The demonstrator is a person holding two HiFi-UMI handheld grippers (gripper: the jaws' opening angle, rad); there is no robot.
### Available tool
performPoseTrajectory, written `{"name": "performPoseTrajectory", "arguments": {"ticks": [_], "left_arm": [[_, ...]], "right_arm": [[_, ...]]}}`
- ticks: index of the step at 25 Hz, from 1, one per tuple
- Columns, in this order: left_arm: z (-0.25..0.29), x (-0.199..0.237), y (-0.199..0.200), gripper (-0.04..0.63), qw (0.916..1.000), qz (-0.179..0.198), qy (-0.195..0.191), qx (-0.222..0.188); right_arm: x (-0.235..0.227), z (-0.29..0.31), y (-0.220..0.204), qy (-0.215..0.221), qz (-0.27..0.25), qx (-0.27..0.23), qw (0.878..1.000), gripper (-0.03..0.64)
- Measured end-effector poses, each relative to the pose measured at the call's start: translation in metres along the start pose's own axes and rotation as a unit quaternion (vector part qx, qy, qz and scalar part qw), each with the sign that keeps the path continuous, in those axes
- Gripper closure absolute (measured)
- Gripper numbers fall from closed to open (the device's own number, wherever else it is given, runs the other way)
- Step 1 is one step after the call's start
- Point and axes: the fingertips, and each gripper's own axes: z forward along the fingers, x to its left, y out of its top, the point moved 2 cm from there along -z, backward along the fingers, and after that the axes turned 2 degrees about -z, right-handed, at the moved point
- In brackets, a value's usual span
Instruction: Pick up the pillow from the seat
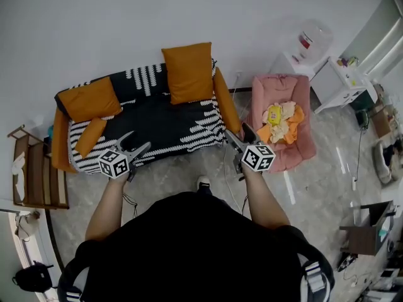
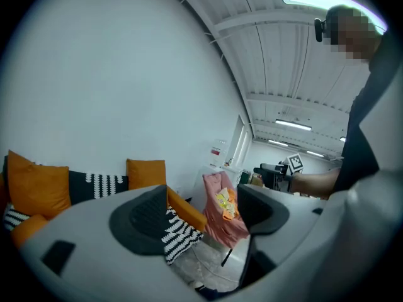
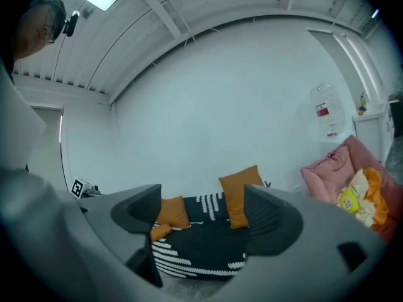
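Not begun: left tool (image 1: 134, 143) and right tool (image 1: 239, 135) both hang released, empty, short of the sofa (image 1: 157, 115); pillows (image 1: 187, 72) untouched

The sofa (image 1: 157, 121) stands against the wall. A pillow (image 1: 189, 71) leans on its backrest toward the right end. A second pillow (image 1: 88, 98) sits at the left end, with a bolster (image 1: 90, 136) just in front of it. Right of the sofa stands an armchair (image 1: 299, 159) with a heap of cloths (image 1: 281, 121) on its seat and a water dispenser (image 1: 313, 39) behind. A rack (image 1: 31, 168) stands left of the sofa.
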Motion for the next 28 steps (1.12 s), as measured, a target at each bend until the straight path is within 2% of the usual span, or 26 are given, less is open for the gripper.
{"name": "performPoseTrajectory", "arguments": {"ticks": [6,15,28], "left_arm": [[0.039,0.012,0.010,0.238,0.9999,0.001,0.002,0.013],[0.090,0.038,0.028,0.238,0.9996,-0.005,0.020,0.019],[0.152,0.060,0.053,0.238,0.9989,-0.017,0.042,0.012]], "right_arm": [[-0.038,0.029,0.010,0.003,0.016,0.001,1.000,0.202],[-0.083,0.086,0.032,0.022,0.007,0.010,1.000,0.202],[-0.138,0.132,0.052,0.036,0.011,0.021,0.999,0.202]]}}
